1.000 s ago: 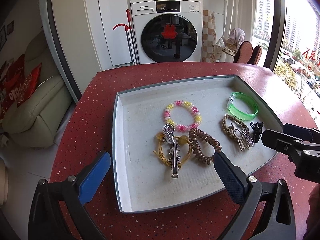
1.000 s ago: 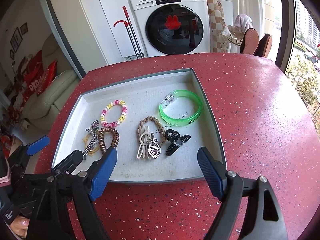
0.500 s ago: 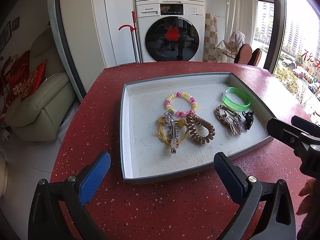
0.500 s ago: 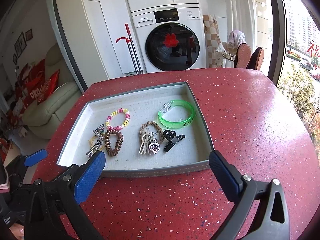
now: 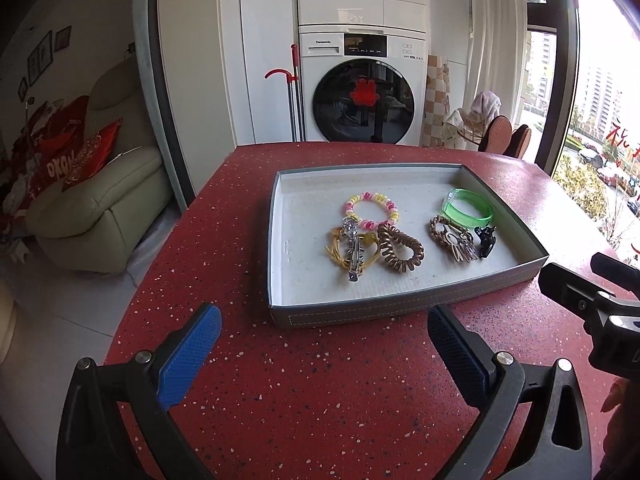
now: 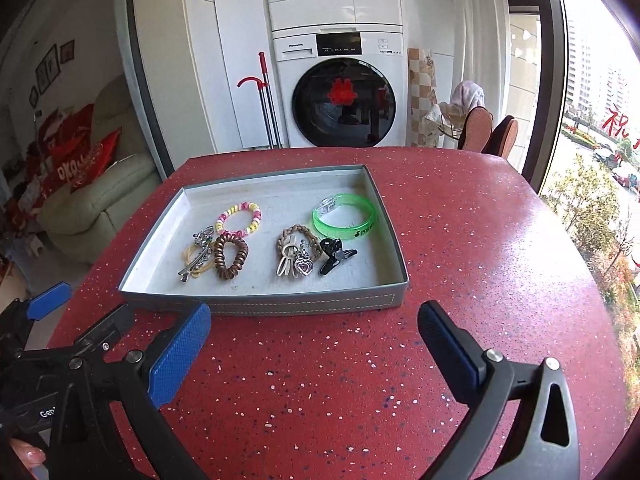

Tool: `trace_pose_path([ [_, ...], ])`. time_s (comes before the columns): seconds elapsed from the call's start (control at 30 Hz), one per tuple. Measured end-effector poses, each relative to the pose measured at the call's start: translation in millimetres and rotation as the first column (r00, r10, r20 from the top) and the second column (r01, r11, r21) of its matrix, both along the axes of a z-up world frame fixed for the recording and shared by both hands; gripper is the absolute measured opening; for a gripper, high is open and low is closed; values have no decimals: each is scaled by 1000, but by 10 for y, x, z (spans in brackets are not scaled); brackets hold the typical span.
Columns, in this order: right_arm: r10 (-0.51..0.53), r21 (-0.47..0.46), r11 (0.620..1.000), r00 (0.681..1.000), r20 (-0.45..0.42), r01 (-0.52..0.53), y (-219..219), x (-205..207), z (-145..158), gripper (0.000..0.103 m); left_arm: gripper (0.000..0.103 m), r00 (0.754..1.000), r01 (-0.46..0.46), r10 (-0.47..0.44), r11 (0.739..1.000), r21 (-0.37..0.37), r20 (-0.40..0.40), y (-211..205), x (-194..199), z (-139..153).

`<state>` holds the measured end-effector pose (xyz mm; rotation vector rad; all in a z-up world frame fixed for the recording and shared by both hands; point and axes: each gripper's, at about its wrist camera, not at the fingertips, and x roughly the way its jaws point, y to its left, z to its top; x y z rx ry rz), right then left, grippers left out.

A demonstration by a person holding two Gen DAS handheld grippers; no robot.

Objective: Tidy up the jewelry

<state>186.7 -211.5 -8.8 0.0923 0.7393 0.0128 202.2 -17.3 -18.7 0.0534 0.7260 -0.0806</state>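
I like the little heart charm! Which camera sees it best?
The right wrist view shows the heart charm best: it faces the camera, with its heart shape clear, lying on the braided band in the tray. In the left wrist view it is only a small silvery tangle.

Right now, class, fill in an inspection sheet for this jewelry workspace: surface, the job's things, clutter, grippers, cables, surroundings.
Surface: red speckled table, bare around the tray.
Job's things: gray tray holding a green bangle, pink and yellow bead bracelet, brown coil hair tie, black claw clip, braided tan band with a heart charm on it, and a silver clip lying on a yellow cord.
Clutter: nothing seen.
Grippers: left gripper and right gripper both open, empty, short of the tray's near wall.
Cables: nothing seen.
Surroundings: washing machine, cream sofa, window.
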Motion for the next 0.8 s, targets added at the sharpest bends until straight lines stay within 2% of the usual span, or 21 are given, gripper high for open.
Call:
trace_pose_path([
  [0.33, -1, -80, 997, 999, 44, 5, 86, -195, 45, 103, 103, 1000, -26, 26, 1000, 0, 18, -23, -171, -33],
  [0.8, -30, -59, 998, 999, 38, 32, 49, -242, -10, 103, 103, 999, -46, 46, 999, 3, 24, -15, -246, -62],
])
